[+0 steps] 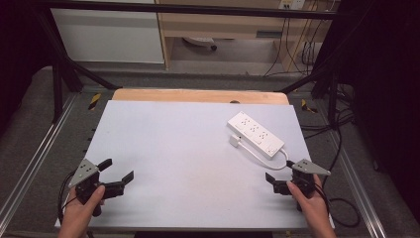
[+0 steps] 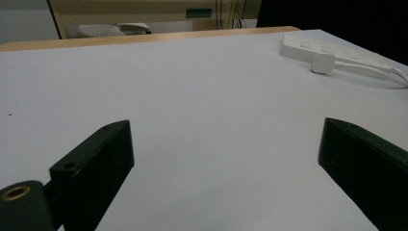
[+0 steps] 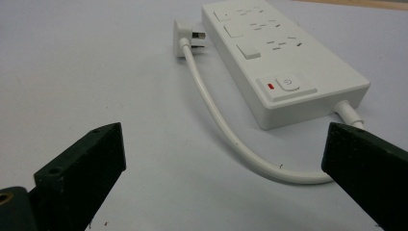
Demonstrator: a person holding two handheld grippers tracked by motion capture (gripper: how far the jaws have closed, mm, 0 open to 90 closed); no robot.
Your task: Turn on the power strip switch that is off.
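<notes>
Both the left gripper (image 1: pixel 119 171) and the right gripper (image 1: pixel 278 173) gape wide, empty, at the table's (image 1: pixel 188 163) near corners. The right gripper view reveals the power strip's (image 3: pixel 284 62) red switch (image 3: pixel 271 86) and plug (image 3: pixel 185 36) prongs.

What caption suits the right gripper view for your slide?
Open right gripper facing a white power strip, its cord looping to the unplugged plug.

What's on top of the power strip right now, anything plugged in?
Nothing is plugged into the power strip: its sockets are bare, with a power button and a small red mark near the cord end. Its own plug lies on the table beside it. Its underside is hidden.
</notes>
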